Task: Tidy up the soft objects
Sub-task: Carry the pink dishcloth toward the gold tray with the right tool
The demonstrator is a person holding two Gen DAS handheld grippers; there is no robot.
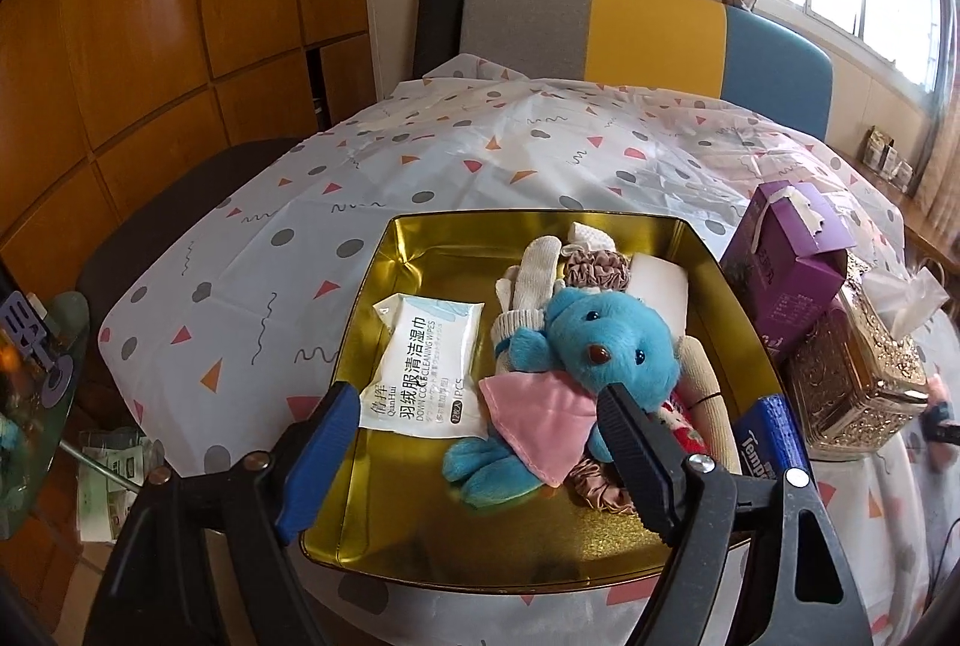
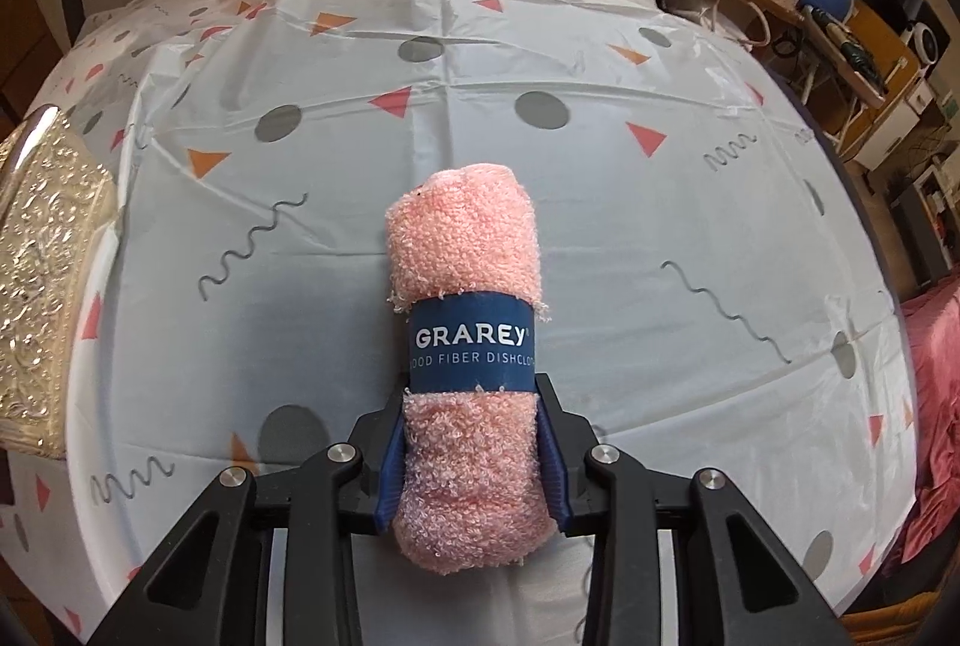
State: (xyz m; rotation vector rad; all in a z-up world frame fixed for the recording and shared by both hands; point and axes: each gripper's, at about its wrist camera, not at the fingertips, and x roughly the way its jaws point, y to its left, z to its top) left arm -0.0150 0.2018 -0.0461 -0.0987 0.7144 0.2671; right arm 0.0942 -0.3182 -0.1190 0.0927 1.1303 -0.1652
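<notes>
Crowding gold tin (image 1: 384, 250), blue bear (image 1: 606, 340), wipes pack (image 1: 426, 364), purple box (image 1: 786, 262) beside.

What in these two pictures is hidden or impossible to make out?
- Left wrist view: the lower body of the blue teddy is covered by a pink cloth.
- Left wrist view: the blue pack is partly hidden behind the tin's wall, its label cut short.
- Right wrist view: the near end of the pink dishcloth sits between the fingers; whether it touches the tablecloth is unclear.
</notes>
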